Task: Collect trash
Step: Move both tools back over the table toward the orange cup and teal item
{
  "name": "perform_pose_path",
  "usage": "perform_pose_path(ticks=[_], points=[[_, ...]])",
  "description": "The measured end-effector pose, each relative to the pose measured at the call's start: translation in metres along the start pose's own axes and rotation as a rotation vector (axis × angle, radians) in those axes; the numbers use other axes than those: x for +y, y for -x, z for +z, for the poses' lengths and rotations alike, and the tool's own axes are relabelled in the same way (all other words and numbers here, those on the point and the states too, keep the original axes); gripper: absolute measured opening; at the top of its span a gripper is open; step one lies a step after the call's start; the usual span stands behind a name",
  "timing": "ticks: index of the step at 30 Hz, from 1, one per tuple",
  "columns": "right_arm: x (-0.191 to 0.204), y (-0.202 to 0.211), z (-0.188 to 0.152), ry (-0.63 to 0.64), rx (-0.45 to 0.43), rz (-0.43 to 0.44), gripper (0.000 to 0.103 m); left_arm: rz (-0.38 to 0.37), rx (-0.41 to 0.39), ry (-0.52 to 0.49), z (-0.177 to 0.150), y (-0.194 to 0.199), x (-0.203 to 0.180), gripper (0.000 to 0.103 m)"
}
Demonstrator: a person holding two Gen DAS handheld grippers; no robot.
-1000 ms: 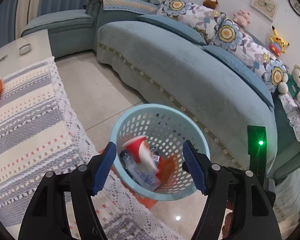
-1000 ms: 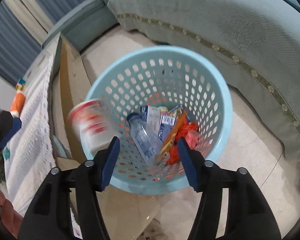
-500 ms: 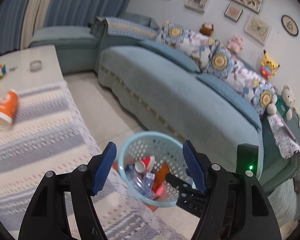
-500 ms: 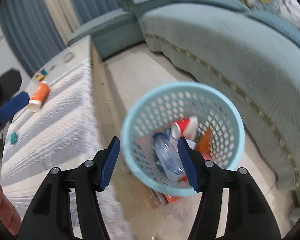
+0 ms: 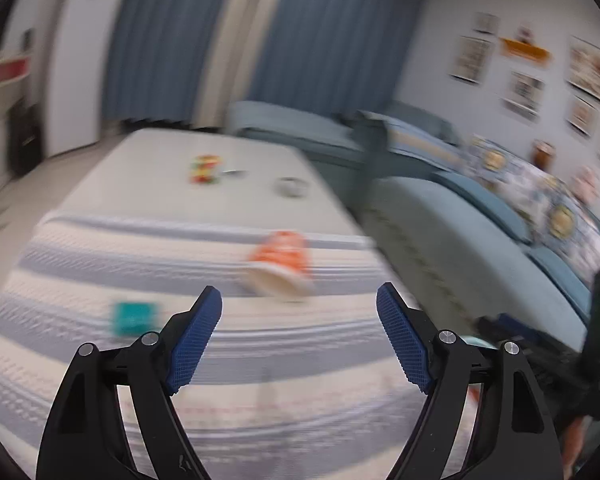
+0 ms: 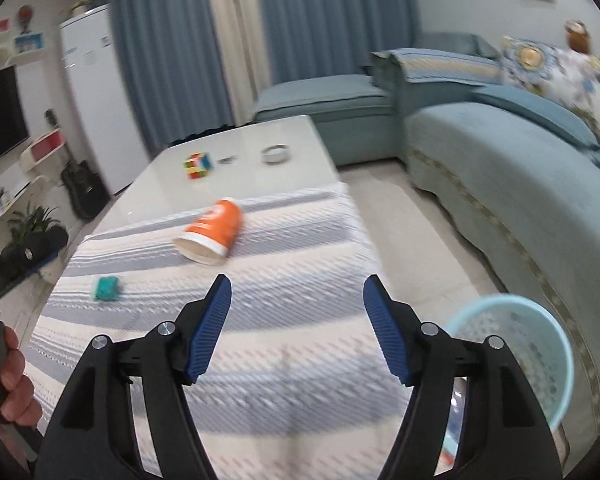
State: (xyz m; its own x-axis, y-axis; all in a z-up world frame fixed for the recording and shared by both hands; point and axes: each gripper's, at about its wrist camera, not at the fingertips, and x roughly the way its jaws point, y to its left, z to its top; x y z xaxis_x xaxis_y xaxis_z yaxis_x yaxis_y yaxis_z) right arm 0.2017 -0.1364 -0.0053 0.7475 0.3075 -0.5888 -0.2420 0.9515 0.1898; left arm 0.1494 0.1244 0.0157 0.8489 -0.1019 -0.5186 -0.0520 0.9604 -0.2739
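Note:
An orange paper cup (image 6: 211, 232) lies on its side on the striped tablecloth (image 6: 292, 264); it also shows, blurred, in the left wrist view (image 5: 282, 266). A small teal packet (image 6: 107, 288) lies left of it, also in the left wrist view (image 5: 134, 318). The light-blue trash basket (image 6: 540, 344) stands on the floor to the right of the table. My left gripper (image 5: 300, 336) is open and empty above the cloth. My right gripper (image 6: 296, 324) is open and empty, short of the cup.
A puzzle cube (image 6: 198, 165), a small white dish (image 6: 275, 153) and a small dark item lie on the bare far end of the white table (image 6: 236, 184). A teal sofa (image 6: 520, 168) runs along the right. Fridge (image 6: 96, 92) and shelves stand at left.
Both grippers swung up and left from over the basket to face the table. The red and white cup dropped into the basket. Both stay open.

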Motion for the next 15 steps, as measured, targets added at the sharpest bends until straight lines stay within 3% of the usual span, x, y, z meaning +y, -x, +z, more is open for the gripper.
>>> perform_pose_path(ticks=[3, 8, 12, 15], points=[[0.023, -0.030, 0.008, 0.005, 0.014, 0.036, 0.066, 0.077, 0.004, 0.060, 0.001, -0.006, 0.053, 0.076], [0.049, -0.078, 0.017, 0.002, 0.030, 0.056, 0.069, 0.135, 0.071, 0.142, -0.004, -0.034, 0.111, 0.078], [0.057, -0.116, 0.024, -0.011, 0.059, 0.049, 0.072, 0.149, 0.132, 0.217, -0.010, -0.066, 0.142, 0.078], [0.058, -0.142, 0.030, -0.026, 0.084, 0.056, 0.072, 0.173, 0.184, 0.214, -0.012, -0.095, 0.149, 0.078]])
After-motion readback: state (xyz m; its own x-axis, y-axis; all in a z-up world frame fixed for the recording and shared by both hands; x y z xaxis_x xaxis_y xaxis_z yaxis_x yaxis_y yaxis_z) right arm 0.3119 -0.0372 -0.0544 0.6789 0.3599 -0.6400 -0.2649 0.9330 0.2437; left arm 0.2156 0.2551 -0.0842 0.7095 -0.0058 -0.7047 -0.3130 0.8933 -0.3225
